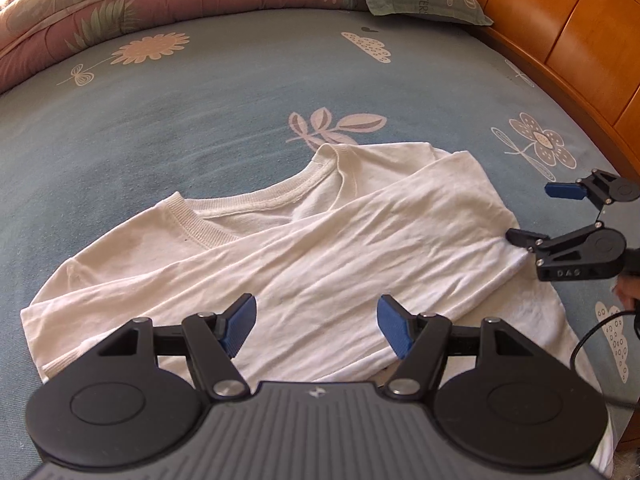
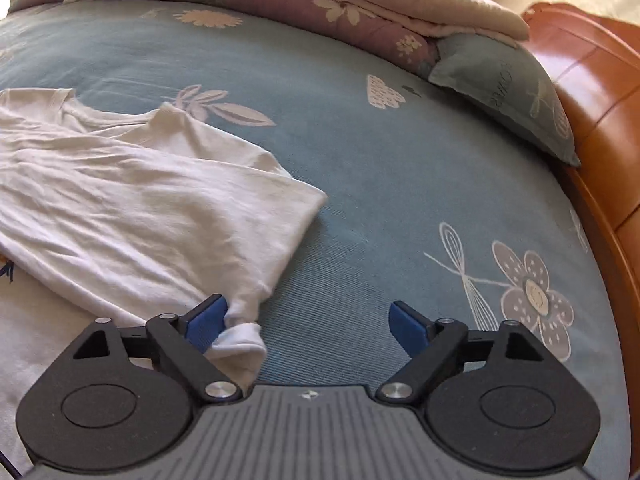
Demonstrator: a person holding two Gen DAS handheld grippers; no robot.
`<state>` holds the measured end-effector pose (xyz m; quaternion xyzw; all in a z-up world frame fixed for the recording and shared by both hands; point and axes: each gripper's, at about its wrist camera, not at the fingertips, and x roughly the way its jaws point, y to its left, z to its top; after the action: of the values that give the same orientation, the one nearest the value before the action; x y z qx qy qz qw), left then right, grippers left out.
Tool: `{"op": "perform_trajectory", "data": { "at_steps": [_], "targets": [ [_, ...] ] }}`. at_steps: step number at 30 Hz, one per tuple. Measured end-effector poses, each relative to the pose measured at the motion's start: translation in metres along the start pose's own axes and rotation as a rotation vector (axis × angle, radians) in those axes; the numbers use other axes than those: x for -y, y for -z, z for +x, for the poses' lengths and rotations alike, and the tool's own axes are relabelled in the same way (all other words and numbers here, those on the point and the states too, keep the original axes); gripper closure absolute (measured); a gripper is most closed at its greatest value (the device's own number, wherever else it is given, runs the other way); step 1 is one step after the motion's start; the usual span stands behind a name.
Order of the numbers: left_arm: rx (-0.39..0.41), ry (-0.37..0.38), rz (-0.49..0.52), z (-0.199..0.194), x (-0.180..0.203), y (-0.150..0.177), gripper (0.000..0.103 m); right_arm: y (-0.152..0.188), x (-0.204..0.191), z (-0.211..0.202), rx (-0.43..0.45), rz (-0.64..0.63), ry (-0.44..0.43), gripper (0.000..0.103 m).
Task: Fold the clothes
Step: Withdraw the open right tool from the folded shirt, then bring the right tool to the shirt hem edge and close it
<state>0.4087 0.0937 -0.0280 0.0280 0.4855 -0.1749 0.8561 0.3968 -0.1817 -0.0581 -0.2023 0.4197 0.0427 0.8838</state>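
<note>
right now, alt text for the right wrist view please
A partly folded white shirt lies on a blue floral bedsheet, one bunched corner of it resting against the left pad of the open right tongs. A folded quilt, a pillow and an orange wooden headboard sit behind.

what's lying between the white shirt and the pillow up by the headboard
Only bare blue bedsheet with printed flowers; nothing lies between the white shirt and the pillow, as the right wrist view shows.

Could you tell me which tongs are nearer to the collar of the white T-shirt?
Left. The left tongs hover open over the T-shirt body, just below its collar. The right tongs sit open at the shirt's far side edge, one pad touching bunched fabric.
</note>
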Motion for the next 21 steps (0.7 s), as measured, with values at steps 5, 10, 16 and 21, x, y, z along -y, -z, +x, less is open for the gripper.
{"op": "perform_trajectory", "data": {
  "at_steps": [5, 10, 16, 21],
  "targets": [
    [0.008, 0.004, -0.033, -0.003, -0.011, 0.005, 0.036, -0.02, -0.001, -0.02, 0.028, 0.041, -0.014, 0.012],
    [-0.035, -0.064, -0.013, 0.008, -0.024, 0.015, 0.035, -0.041, -0.008, -0.017, 0.047, 0.234, -0.237, 0.012],
    [-0.075, -0.16, 0.008, 0.008, -0.06, 0.037, 0.032, -0.026, -0.044, -0.008, -0.071, 0.322, -0.397, 0.01],
    [-0.124, -0.171, 0.076, 0.004, -0.057, 0.027, 0.032, -0.024, -0.057, -0.033, -0.014, 0.193, -0.355, 0.008]
  ]
}}
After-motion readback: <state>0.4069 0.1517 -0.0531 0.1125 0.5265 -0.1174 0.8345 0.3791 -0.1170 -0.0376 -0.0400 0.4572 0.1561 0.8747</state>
